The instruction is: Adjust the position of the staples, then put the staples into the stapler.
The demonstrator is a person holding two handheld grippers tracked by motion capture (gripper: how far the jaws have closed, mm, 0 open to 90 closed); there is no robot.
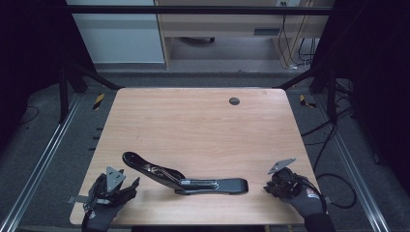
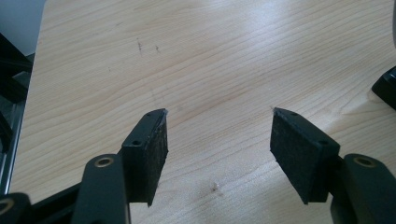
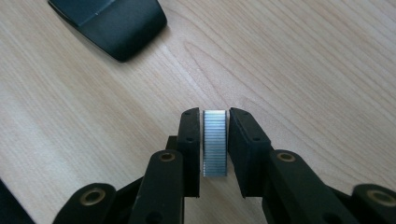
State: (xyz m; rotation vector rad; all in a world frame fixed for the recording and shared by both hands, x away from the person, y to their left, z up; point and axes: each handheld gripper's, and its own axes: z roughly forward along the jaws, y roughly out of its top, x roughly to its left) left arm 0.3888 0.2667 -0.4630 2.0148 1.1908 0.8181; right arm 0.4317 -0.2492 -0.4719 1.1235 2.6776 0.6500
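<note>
Staple strip [image 3: 215, 142]: you hold it upright between your right gripper [image 3: 215, 122] fingers [image 3: 190, 140], nearly closed upon it.
Left gripper [image 2: 218, 119]: fingers wide apart, empty, over worktop [image 2: 210, 60].
Stapler [image 1: 186, 178]: lies apart.

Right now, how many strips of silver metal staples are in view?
1: a strip of silver metal staples sits between the right gripper jaws, above the wooden table. Others may be hidden.

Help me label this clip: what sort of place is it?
Likely a lab recording bay: a bare wooden table inside a dark metal frame, loose cables on grey carpet.
</note>
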